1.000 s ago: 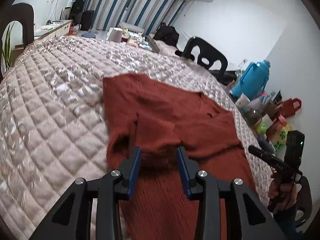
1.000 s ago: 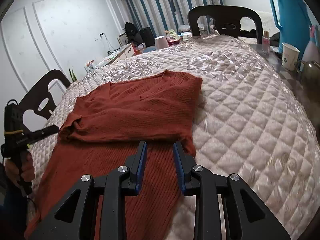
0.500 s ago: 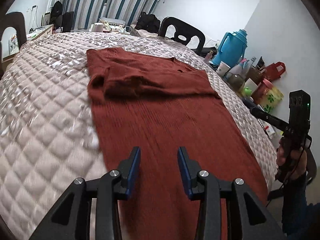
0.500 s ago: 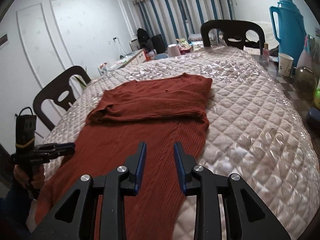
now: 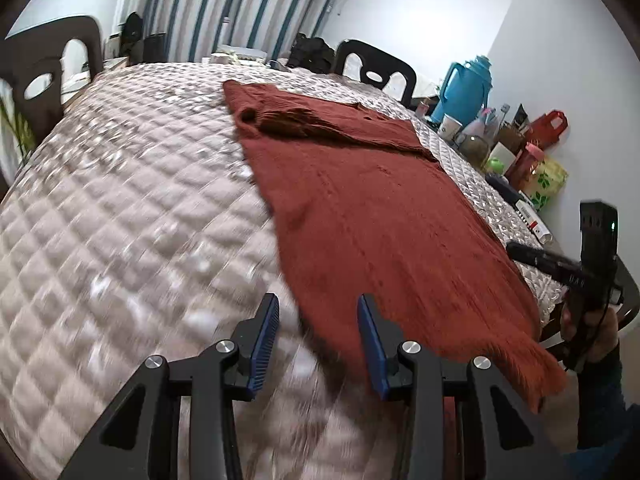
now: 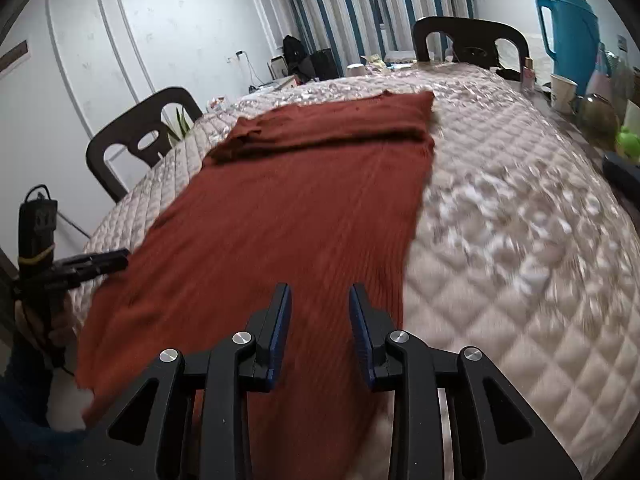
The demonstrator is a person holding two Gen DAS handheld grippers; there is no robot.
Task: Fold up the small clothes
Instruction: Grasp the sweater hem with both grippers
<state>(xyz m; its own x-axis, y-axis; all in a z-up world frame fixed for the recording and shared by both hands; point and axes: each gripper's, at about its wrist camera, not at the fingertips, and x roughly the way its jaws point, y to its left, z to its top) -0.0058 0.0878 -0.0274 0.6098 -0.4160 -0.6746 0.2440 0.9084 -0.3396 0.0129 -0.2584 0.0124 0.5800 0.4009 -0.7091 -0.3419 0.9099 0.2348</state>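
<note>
- You are working over a table covered with a beige quilted cover (image 5: 120, 208).
- A rust-red knit sweater (image 5: 372, 208) is lying flat on the cover, its far end folded over, its near hem hanging past the edge.

Quilted cover (image 5: 120, 208); blue thermos (image 5: 466, 90); black chairs (image 6: 472, 38); striped curtains (image 6: 360, 4).
</note>
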